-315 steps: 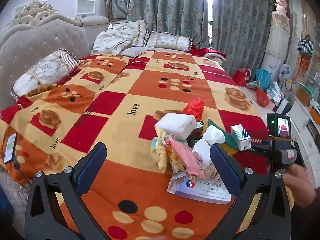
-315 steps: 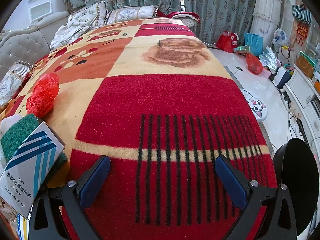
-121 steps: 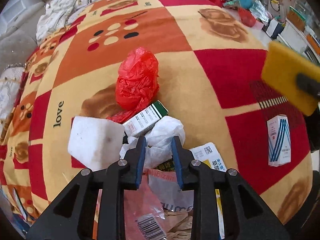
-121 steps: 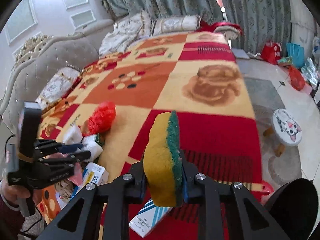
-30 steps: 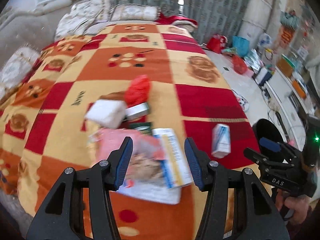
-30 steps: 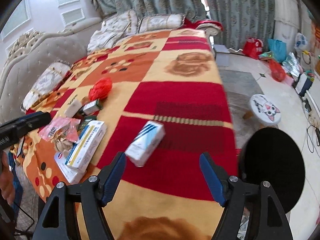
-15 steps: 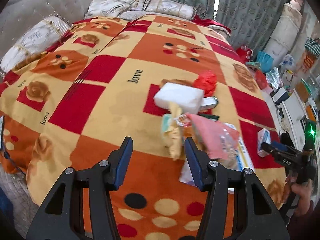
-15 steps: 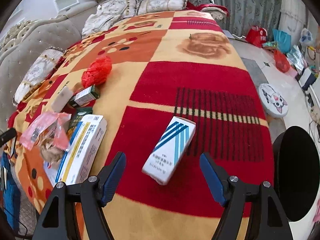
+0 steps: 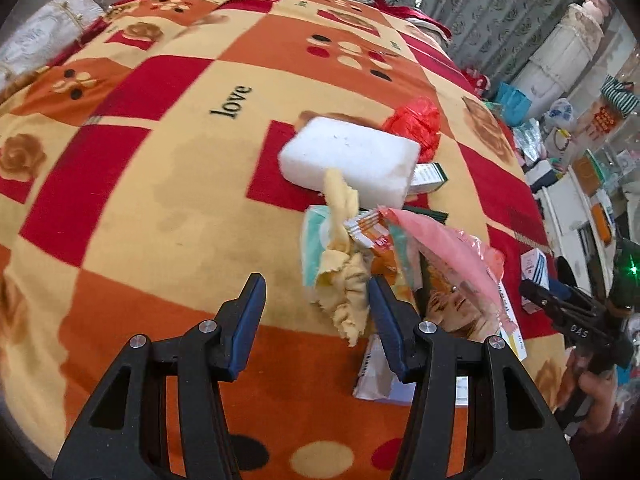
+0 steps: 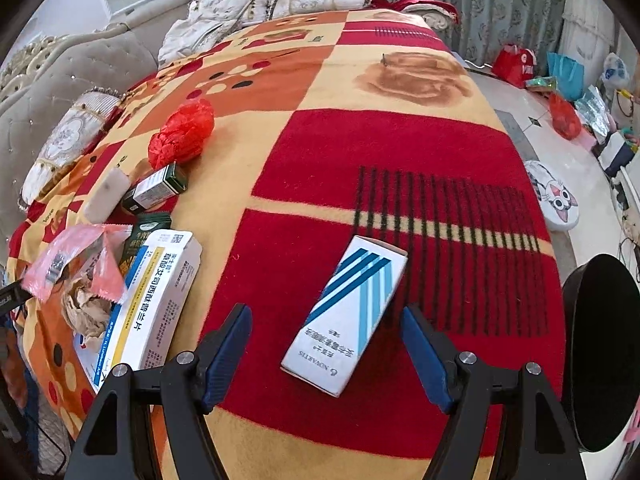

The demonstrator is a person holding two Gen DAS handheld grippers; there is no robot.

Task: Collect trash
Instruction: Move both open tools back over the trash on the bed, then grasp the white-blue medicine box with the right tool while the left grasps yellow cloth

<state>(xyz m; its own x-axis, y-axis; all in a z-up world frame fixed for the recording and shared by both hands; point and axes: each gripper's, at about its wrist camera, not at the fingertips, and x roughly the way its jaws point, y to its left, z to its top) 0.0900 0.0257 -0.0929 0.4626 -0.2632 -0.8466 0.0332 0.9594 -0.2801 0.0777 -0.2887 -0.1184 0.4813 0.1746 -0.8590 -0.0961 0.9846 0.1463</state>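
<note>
A: Right gripper (image 10: 326,354) hovers low over the bed (image 10: 392,152), jaws spread wide, and the white box with blue stripes (image 10: 346,316) lies flat on the red square between them, untouched.

B: Left gripper (image 9: 316,320), jaws apart and holding nothing, faces the trash heap: a yellow cloth (image 9: 344,280) just beside its right finger, a pink plastic bag (image 9: 452,256), a white sponge block (image 9: 350,160), a crumpled red bag (image 9: 414,126) behind.

A: A long white medicine box (image 10: 154,300) rests beside the heap.
</note>
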